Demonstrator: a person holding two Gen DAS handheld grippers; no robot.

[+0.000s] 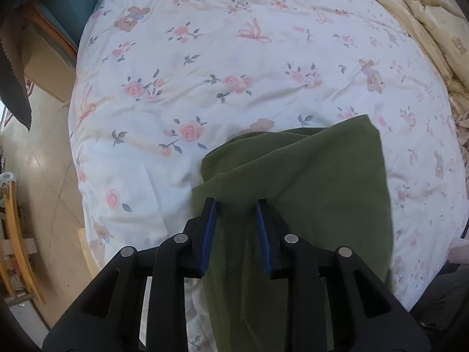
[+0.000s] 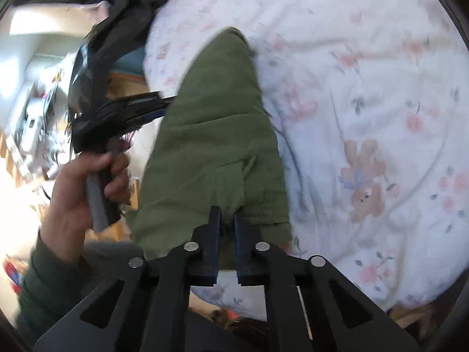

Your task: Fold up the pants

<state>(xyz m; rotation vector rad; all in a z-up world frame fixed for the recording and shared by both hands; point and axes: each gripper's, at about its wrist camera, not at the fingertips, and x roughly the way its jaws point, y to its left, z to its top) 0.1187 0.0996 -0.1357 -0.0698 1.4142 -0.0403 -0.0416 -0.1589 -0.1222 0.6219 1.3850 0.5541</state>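
The olive green pants point(image 1: 304, 182) lie folded on a white floral bedsheet point(image 1: 205, 58). My left gripper point(image 1: 236, 205) is open, its blue-padded fingers point(image 1: 209, 234) straddling the near part of the pants without clamping them. In the right wrist view the pants point(image 2: 217, 135) hang lifted as a long strip. My right gripper point(image 2: 227, 214) is shut on the pants at their waistband end. The left gripper point(image 2: 140, 105) shows there too, held by a hand point(image 2: 88, 182) at the pants' left edge.
A cream quilt point(image 1: 425, 14) is bunched at the bed's far right. The bed's left edge drops to a beige floor point(image 1: 38, 161) with a wooden chair point(image 1: 14, 234). Dark cloth point(image 1: 14, 88) hangs at far left.
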